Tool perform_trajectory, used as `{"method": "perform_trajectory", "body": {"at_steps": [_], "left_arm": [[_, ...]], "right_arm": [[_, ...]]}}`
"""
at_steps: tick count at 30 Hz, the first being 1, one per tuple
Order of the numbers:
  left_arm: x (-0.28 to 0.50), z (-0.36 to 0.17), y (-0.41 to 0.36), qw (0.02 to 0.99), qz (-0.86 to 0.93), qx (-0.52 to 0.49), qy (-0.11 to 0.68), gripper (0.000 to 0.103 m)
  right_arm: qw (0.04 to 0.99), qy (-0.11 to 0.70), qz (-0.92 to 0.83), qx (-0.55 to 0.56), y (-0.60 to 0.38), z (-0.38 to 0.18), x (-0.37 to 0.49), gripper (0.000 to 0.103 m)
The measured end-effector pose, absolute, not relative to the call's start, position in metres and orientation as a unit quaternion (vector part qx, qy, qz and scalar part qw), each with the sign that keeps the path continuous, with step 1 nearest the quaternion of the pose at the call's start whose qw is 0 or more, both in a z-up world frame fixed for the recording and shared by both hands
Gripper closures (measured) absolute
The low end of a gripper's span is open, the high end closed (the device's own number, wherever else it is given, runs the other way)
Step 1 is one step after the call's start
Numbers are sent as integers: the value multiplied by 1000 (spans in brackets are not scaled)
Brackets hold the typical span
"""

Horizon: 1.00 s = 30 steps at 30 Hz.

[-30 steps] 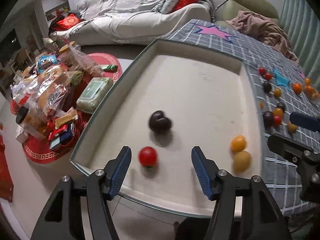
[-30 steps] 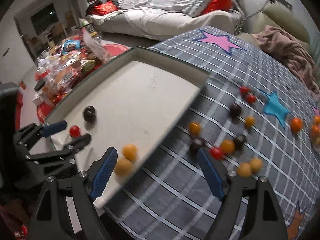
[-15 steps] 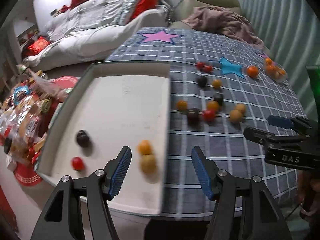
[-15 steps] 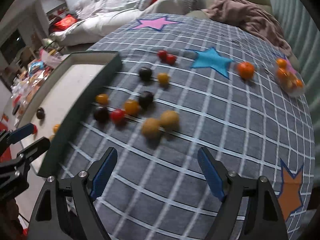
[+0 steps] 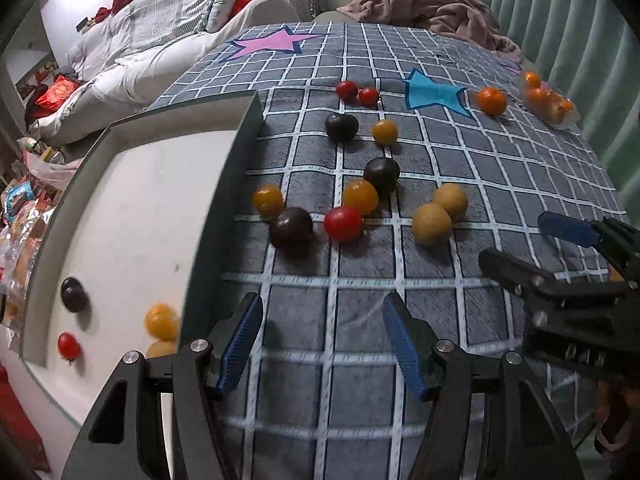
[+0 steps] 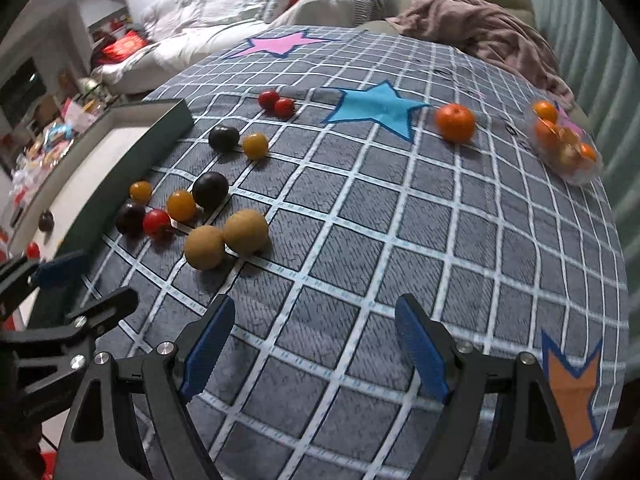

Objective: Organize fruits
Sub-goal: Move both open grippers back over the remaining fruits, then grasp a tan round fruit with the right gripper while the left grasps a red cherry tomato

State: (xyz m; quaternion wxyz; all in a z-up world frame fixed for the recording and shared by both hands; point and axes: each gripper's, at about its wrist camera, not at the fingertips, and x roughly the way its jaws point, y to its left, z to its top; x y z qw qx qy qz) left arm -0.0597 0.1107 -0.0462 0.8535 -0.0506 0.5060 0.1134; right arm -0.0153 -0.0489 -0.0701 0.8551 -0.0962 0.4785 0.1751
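Small fruits lie loose on a grey checked cloth [image 5: 460, 148]: a red tomato [image 5: 343, 223], a dark plum [image 5: 291, 227], two tan fruits [image 6: 226, 240], yellow and dark ones behind. A white tray [image 5: 132, 216] at the left holds a dark fruit [image 5: 73, 294], a red one [image 5: 69, 345] and a yellow one [image 5: 161, 321]. My left gripper [image 5: 322, 344] hovers open over bare cloth near the tray's right wall. My right gripper [image 6: 316, 344] is open above the cloth, nearer than the tan fruits. Neither holds anything.
An orange [image 6: 455, 123] and a clear bag of small oranges [image 6: 566, 144] lie at the far right. A pink blanket [image 5: 432, 4] and a sofa sit behind the table. Snack packets [image 5: 20, 216] clutter the floor at left.
Both grippers have swung right, away from the tray and over the checked cloth. The loose fruits now lie ahead of them. Both stay open and empty.
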Motion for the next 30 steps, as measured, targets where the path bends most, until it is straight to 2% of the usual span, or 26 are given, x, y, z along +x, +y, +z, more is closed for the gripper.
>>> {"method": "perform_trajectory", "body": {"at_steps": [2,13,26,30], "left_arm": [[-53,-49,111,854,113,-48,506,39],[-27,-52,123,862,108,-47,494,39],[-17,-53,130,863,109,-43,491,39],[-16,-53,130,863,110,-43,491,39]], "right_arm": [[855,471,189,-106,-45,-71,-11,20],[847,436,275,-131,-25,-72,11,47],[817,441,355,-106,-16,-73,32,49],[818,441,348,-123,-7,-74,29,73]]}}
